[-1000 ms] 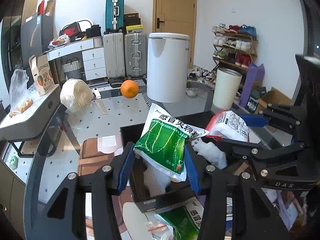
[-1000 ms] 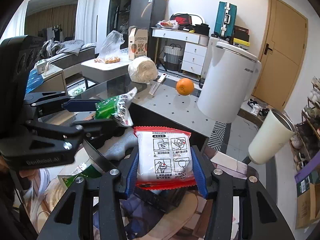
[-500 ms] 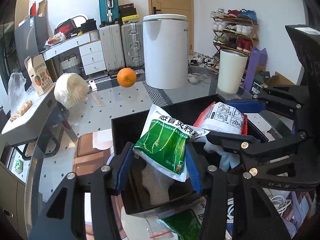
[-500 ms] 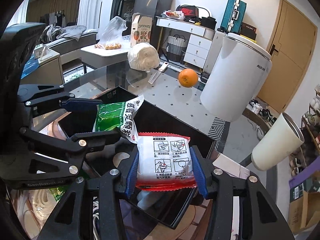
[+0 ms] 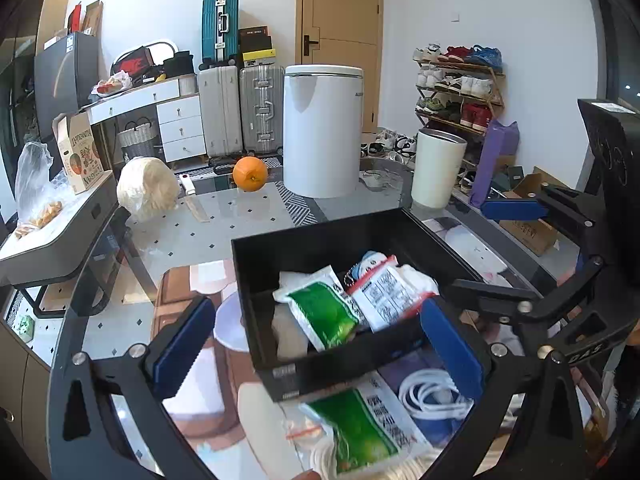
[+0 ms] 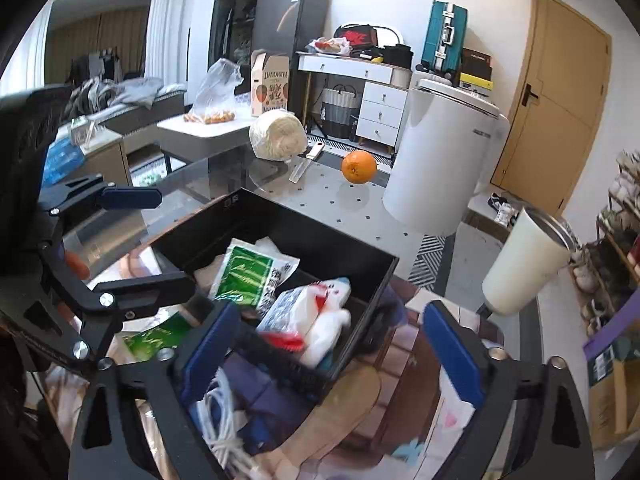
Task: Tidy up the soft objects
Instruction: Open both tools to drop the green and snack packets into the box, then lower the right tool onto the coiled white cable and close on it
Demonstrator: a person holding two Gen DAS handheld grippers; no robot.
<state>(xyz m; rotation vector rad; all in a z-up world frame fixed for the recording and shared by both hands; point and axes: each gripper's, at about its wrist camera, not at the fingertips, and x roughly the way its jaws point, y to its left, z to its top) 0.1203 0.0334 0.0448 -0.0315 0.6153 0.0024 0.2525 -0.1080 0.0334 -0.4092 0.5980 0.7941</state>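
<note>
A black open box (image 5: 320,240) (image 6: 288,216) stands on the table. Inside lie a green packet (image 5: 324,312) (image 6: 244,272) and a red-and-white packet (image 5: 390,292) (image 6: 304,312), on other white soft items. My left gripper (image 5: 316,346) is open and empty, its blue pads on either side of the box's near wall. My right gripper (image 6: 332,350) is open and empty over the box's near right corner. A second green packet (image 5: 360,428) (image 6: 152,338) lies on the table in front of the box.
A white coiled cable (image 5: 430,394) (image 6: 222,412) lies beside the second packet. Behind the box are an orange (image 5: 250,173), a cabbage-like ball (image 5: 147,188), a tall white bin (image 5: 322,130) and a cream tumbler (image 5: 438,172). A knife (image 5: 192,200) lies by the cabbage.
Both grippers have opened and let go of their packets. The green packet and the red-and-white packet have dropped into the black box. Both grippers have drawn back a little.
</note>
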